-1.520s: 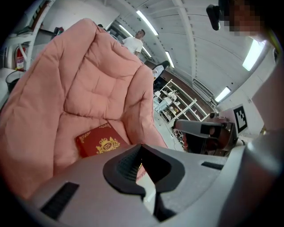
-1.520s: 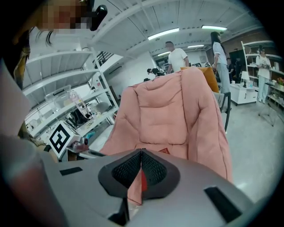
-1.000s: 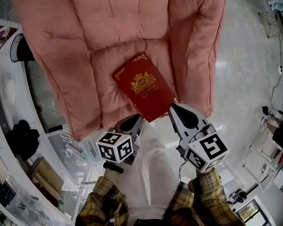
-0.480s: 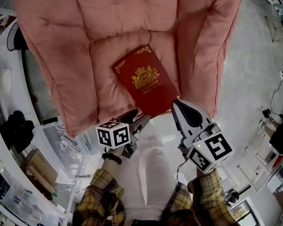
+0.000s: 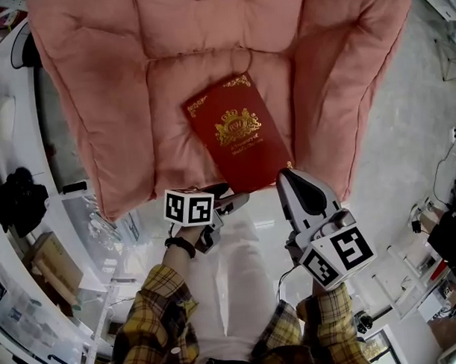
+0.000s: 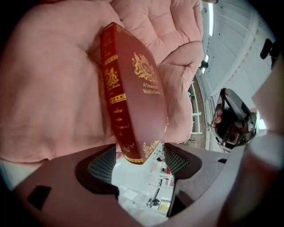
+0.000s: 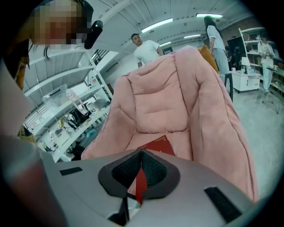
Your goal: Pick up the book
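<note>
Left tool [image 6: 140, 163] has dropped toward the armchair [image 5: 173, 105] seat's front edge, its jaws just spread wide around the book's [image 5: 238, 132] near corner, not yet pinching. Right tool [image 7: 141, 170] clamps that book's near edge; the book lies on the seat, probably ready for lifting.

A red hardcover book [image 5: 237, 136] is laid on the seat of a pink padded armchair [image 5: 113, 92]. Left of it, white metal shelves [image 7: 53, 83] are ranged.

The dark red hardcover book [image 5: 239, 136] is smooth, faintly glossy and gilt-stamped; the pink padded armchair [image 5: 120, 84] is soft, matt, quilted cloth.
</note>
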`<control>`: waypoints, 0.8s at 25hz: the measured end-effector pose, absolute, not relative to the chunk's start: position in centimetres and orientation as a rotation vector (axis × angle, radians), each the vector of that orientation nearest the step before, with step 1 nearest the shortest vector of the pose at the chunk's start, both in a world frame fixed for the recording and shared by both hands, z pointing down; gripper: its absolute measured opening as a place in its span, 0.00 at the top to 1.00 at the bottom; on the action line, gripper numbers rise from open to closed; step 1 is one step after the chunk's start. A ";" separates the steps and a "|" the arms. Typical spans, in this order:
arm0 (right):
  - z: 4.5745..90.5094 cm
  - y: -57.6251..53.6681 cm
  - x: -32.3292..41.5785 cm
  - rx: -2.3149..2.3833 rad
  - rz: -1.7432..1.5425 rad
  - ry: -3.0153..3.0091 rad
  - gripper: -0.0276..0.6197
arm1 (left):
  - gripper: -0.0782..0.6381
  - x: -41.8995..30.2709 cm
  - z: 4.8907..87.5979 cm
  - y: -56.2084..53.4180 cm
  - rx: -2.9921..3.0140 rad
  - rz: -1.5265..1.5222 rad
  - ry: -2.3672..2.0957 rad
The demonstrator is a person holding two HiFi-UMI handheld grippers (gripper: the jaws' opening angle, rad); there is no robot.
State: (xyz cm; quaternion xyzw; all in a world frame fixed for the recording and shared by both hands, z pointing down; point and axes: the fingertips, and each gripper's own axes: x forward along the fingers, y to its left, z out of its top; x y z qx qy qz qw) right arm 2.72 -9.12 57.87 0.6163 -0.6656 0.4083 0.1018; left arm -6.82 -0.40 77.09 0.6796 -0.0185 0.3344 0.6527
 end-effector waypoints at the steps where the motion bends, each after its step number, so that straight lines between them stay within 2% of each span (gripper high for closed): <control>1: 58.1 -9.0 2.8 1.821 1.211 -1.963 0.93 | 0.42 -6.7 77.3 -0.3 1.532 0.753 -0.035; 11: 58.9 -7.9 3.5 1.813 1.246 -1.944 0.93 | 0.40 -5.1 78.9 0.0 1.463 0.691 -0.012; 20: 59.1 -7.1 3.7 1.833 1.257 -1.932 0.93 | 0.40 -3.7 76.4 -1.0 1.467 0.561 0.005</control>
